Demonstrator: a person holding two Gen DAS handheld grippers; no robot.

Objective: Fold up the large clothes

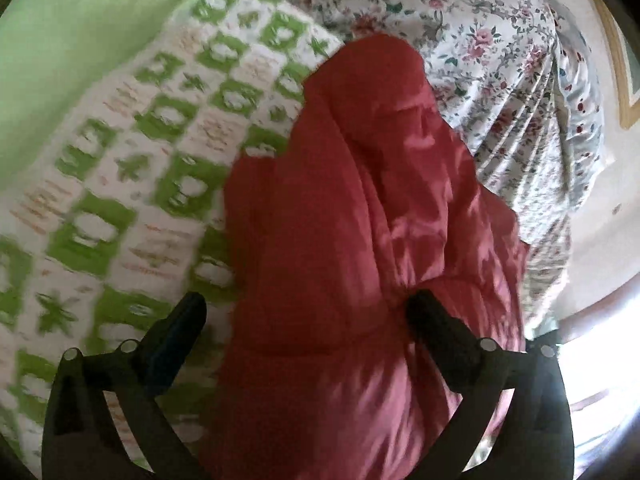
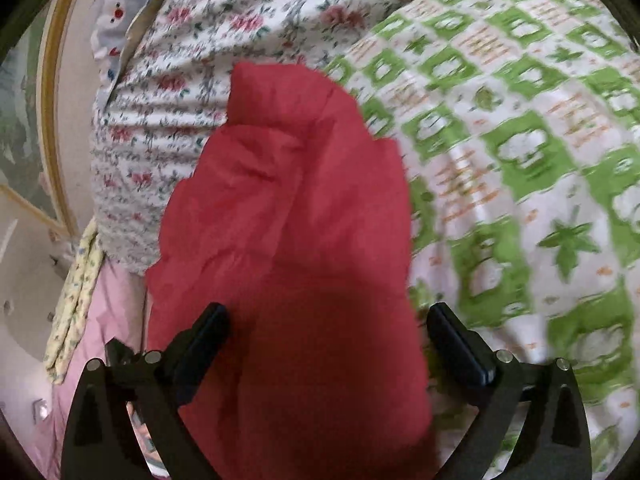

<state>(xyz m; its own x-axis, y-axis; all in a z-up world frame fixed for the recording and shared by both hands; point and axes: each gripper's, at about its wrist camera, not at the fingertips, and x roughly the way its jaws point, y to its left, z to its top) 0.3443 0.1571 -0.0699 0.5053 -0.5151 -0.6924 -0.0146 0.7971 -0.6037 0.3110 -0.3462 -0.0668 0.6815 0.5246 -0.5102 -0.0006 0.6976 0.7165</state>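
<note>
A red garment (image 1: pixel 352 216), crumpled and creased, lies in a long heap on a bed, stretching away from both cameras. It rests on a white bedcover with green squares (image 1: pixel 132 184), and its far end reaches a floral sheet with pink roses (image 1: pixel 472 32) that is bunched into pleats along one side.

The left gripper (image 1: pixel 306 312) hangs over the near part of the red garment (image 2: pixel 288 240) with its jaws spread wide. Its right finger lies against the red cloth, the left finger is over the green-squared cover, and the cloth runs between them without being pinched.

The right gripper (image 2: pixel 328 324) is likewise spread wide, the garment filling the gap between its fingers, with neither pad pressing on it. The bedcover with green squares (image 2: pixel 520 160) lies to the right here, and the floral sheet (image 2: pixel 192 72) to the upper left. A pink cloth (image 2: pixel 100 312) and a pale flowered strip (image 2: pixel 76 300) show at the lower left edge.
</note>
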